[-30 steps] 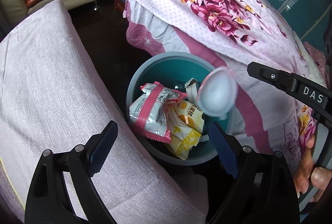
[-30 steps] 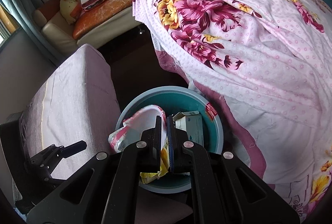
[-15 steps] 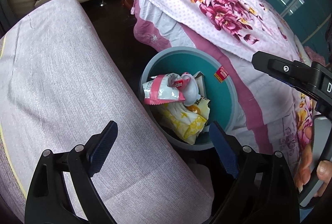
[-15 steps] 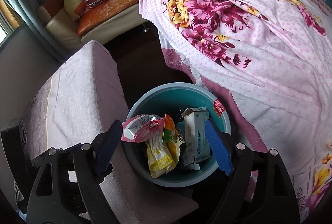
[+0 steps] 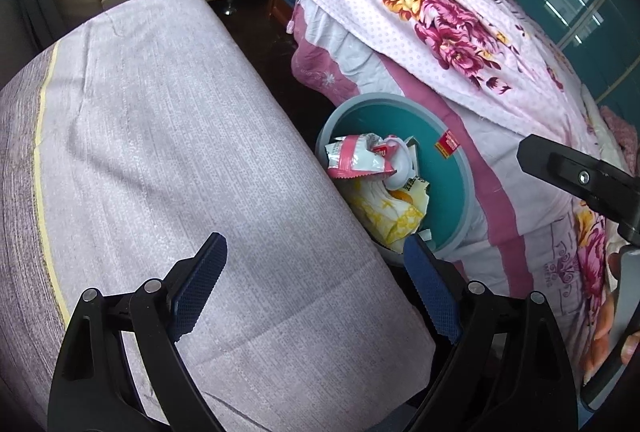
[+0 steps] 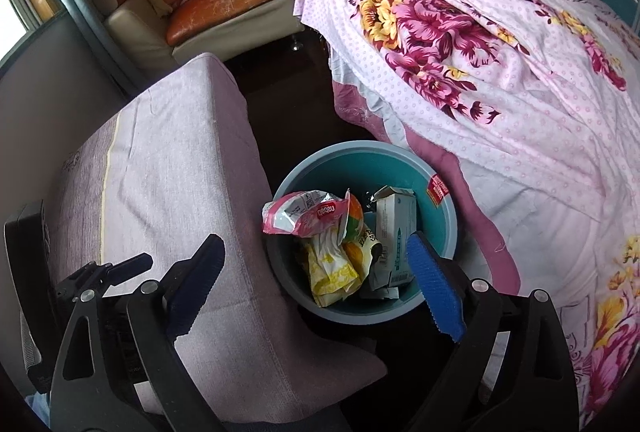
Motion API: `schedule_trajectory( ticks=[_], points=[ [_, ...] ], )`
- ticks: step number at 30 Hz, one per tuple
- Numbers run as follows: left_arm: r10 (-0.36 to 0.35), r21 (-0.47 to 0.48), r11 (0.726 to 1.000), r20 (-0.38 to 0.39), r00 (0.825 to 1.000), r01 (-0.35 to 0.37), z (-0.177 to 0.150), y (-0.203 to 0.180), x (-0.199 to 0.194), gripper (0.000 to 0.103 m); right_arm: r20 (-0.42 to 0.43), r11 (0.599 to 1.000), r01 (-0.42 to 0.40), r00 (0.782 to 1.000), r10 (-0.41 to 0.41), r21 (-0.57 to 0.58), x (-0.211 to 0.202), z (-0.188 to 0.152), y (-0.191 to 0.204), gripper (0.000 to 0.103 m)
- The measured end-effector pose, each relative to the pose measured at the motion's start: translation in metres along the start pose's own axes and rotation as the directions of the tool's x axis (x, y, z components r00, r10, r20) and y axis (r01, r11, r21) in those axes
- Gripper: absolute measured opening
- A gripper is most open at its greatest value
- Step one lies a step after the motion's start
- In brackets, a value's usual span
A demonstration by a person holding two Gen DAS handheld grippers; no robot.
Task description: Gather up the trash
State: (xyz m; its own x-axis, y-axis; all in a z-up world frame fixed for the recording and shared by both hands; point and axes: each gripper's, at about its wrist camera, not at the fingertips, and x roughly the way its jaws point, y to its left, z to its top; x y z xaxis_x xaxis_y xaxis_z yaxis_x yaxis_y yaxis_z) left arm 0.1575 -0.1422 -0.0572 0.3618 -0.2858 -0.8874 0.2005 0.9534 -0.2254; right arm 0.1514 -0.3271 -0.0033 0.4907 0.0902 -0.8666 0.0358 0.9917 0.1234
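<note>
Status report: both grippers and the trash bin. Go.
Left gripper open, empty. Right gripper opening, nothing between jaws. Wrappers in the bin. Nothing in the way.

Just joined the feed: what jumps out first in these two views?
The teal bin on the dark floor, stuffed with wrappers: a pink packet on top, a yellow bag under it, a carton beside them. The floral bedspread fills the right, a mauve cushion the left.
</note>
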Motion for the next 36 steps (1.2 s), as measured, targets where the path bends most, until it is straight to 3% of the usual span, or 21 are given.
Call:
schedule_trajectory(
  ticks=[4, 21, 36],
  points=[
    [0.02, -0.023, 1.0, 0.027, 0.999, -0.019, -0.005, 0.01, -0.013, 0.098, 0.007, 0.999, 0.025, 1.0, -0.025, -0.039, -0.008, -0.008, 0.016, 0.089],
    [0.045, -0.094, 0.995, 0.073, 0.996, -0.038, -0.025, 0.034, -0.044, 0.099, 0.02, 0.992, 0.064, 0.998, -0.063, -0.106, -0.032, -0.025, 0.044, 0.091],
    [0.075, -0.124, 0.99, 0.075, 0.994, -0.066, -0.026, 0.043, -0.046, 0.099, 0.011, 0.99, 0.065, 0.998, -0.064, -0.127, -0.027, -0.029, 0.051, 0.091]
  ],
)
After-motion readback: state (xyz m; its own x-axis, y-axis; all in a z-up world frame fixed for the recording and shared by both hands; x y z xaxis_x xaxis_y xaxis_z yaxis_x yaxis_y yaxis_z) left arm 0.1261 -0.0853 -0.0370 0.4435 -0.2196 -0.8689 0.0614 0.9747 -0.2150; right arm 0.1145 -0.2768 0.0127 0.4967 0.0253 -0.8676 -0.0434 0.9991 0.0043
